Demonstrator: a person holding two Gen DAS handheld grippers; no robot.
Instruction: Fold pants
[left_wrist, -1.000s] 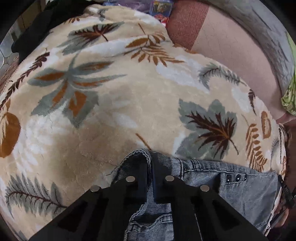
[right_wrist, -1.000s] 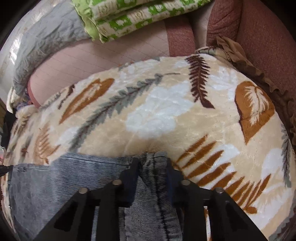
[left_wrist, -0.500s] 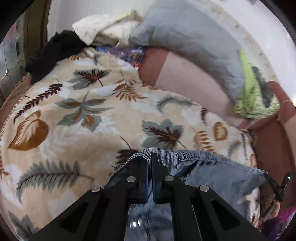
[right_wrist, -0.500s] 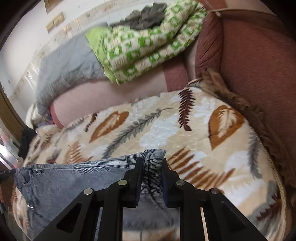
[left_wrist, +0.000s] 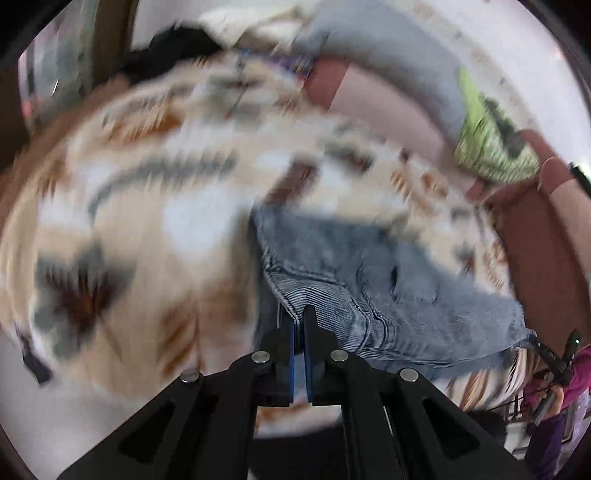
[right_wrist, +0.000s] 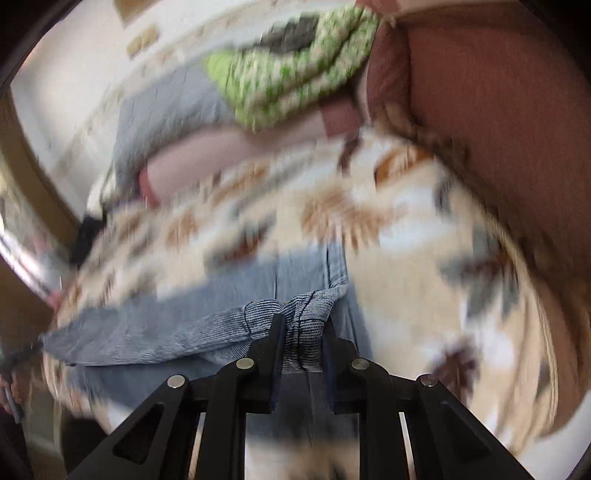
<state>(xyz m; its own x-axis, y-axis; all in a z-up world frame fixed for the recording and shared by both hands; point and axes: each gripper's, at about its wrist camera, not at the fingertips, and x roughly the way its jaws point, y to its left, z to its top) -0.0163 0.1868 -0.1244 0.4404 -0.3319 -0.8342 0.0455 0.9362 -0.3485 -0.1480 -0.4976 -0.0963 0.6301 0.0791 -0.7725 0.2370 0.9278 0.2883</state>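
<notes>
Both jaws pinch pants (left_wrist: 369, 280) edge, above blanket (left_wrist: 155, 229).

Left wrist camera sits behind left gripper (left_wrist: 299, 321), looks forward and down over leaf-print blanket (left_wrist: 155, 229) toward sofa back; close to pants (left_wrist: 369, 280). Right wrist camera sits behind right gripper (right_wrist: 303, 332), faces same blanket (right_wrist: 406, 258) from opposite end, equally near pants (right_wrist: 221, 295). Both views blurred. Shared: pants, blanket, green patterned cloth (left_wrist: 487, 147) (right_wrist: 295, 74), grey cushion (left_wrist: 388, 55) (right_wrist: 166, 122).
</notes>
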